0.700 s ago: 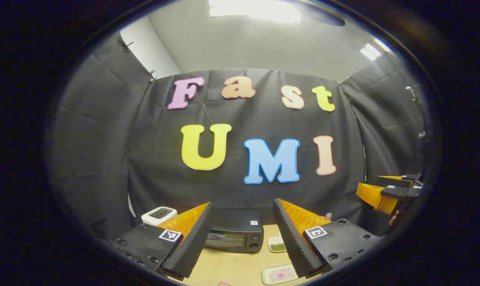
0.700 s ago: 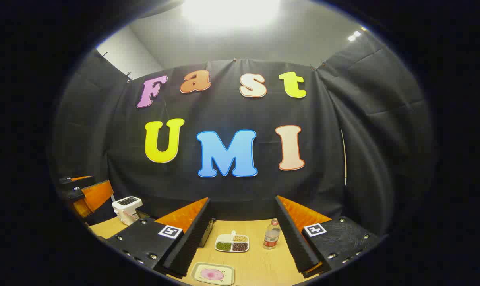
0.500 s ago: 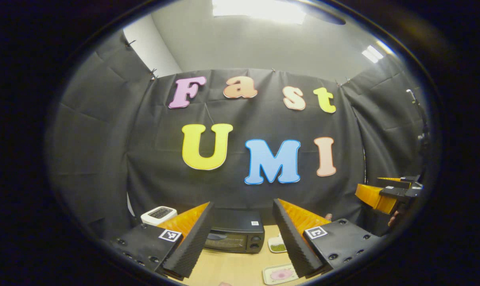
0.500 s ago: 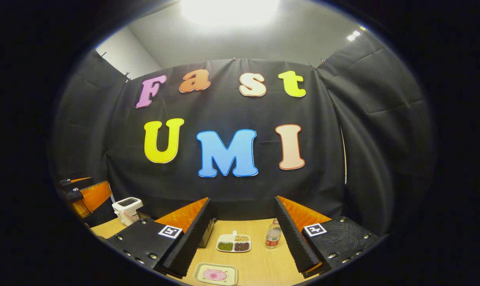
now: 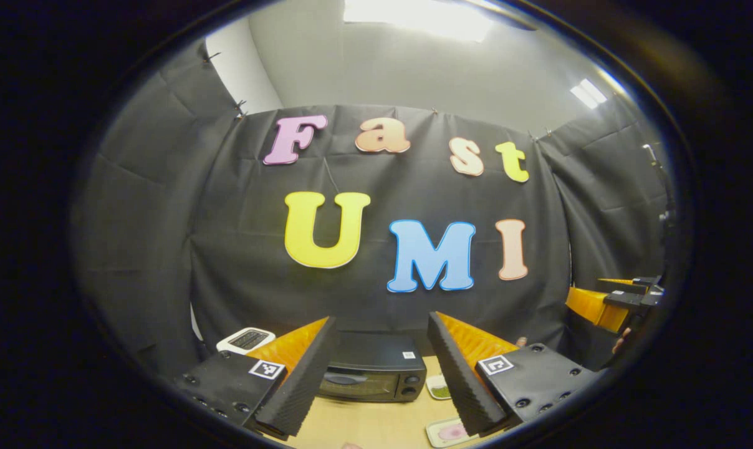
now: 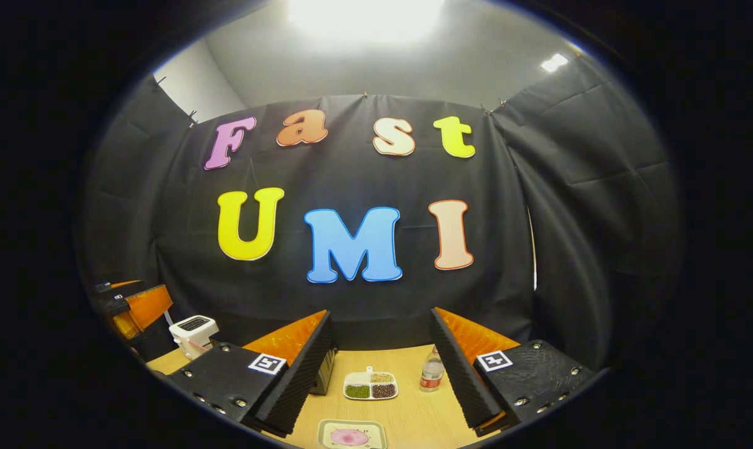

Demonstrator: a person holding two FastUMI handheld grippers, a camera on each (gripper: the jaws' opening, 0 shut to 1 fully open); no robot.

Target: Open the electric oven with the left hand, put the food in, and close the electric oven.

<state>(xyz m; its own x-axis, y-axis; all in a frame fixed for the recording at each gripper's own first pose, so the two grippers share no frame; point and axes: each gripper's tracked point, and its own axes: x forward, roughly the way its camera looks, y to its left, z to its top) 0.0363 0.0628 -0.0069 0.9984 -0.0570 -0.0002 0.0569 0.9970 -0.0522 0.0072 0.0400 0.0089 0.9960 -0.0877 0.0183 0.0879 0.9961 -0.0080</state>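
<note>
Hovering above the table [image 5: 364,424], the left tongs [image 5: 379,374] are spread wide and grip nothing; between their fingers, at 12 o'clock, sits the oven [image 5: 373,374] with its door shut. A white toaster [image 5: 245,340] stands at 10 o'clock, and a plate [image 5: 451,431] with pink food lies at 4 o'clock, near the right finger. The right tongs [image 6: 379,374] also hang open and empty, well above the table. In the right gripper view the plate [image 6: 351,434] lies at 6 o'clock, a sectioned dish [image 6: 370,386] beyond it, a bottle [image 6: 431,374] at 1 o'clock, the oven's edge [image 6: 323,374] behind the left finger.
</note>
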